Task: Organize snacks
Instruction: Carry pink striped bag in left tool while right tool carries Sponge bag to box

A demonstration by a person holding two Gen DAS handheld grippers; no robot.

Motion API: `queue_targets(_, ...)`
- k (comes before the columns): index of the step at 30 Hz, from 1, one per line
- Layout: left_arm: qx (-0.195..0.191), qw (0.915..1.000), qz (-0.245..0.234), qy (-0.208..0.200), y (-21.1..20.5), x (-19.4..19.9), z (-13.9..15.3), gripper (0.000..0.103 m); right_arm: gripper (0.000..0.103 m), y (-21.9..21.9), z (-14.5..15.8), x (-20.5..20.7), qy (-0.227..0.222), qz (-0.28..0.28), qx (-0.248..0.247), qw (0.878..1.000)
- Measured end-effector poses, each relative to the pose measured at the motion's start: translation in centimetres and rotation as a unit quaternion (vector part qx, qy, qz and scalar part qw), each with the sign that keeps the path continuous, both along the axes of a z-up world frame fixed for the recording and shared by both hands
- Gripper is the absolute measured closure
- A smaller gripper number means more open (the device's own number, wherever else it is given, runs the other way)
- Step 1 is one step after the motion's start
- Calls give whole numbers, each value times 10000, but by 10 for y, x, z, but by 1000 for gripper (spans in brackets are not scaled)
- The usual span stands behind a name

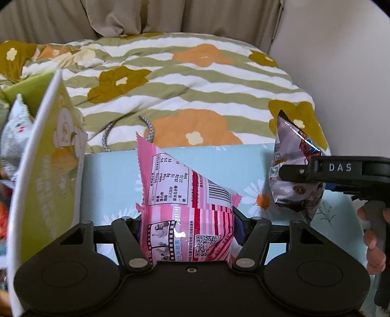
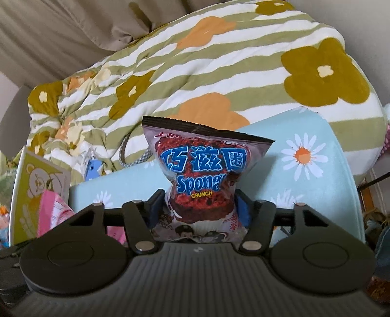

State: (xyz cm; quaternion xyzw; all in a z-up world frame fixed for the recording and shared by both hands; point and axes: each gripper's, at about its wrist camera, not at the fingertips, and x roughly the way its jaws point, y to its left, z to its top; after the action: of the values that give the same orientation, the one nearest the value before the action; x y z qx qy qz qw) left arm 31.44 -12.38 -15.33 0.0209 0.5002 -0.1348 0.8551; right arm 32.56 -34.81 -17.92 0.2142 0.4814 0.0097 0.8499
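Left gripper fingers clamp the pink packet, box just to its left; right gripper fingers pinch the Spongy Crunch bag, farther off.

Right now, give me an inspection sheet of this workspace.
Surface: light blue daisy-print top.
Job's things: pink snack packet and Sponge Crunch packet, each held off the surface; green bear-print box stands at left, packets inside.
Clutter: nothing seen on the blue top.
Grippers: left gripper shut on the pink packet; right gripper shut on the Sponge Crunch packet.
Cables: grey braided cord on the quilt.
Surroundings: floral striped quilt, beige curtain.
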Motion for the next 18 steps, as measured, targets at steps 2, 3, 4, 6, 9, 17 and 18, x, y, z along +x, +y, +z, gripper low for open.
queue_targets(2,-18,9999,53,-109,1,-9,9,35,30,3,8,-8,-102,80,-47,9999)
queue_targets(3,-31,9998,79,-159,1,-13,13,35,30,4,13,-12,-167,127,-94,9997)
queue_targets(4,-50,9997,105,-210,0,-18,17,36,30,7,19,-16,-239,185,-149,9994)
queue_targets(6,-93,9993,167,-332,1,-28,28,35,30,10,32,-26,-374,302,-224,9986)
queue_targets(9,-141,9982,264,-522,2,-48,44,35,30,16,51,-40,-584,490,-309,9966)
queue_targets(17,-240,9914,831,-982,18,-109,87,35,30,44,101,-80,-1076,1169,-350,9867)
queue_targets(18,-244,9901,923,-1028,22,-117,91,35,30,49,106,-83,-1123,1274,-342,9849)
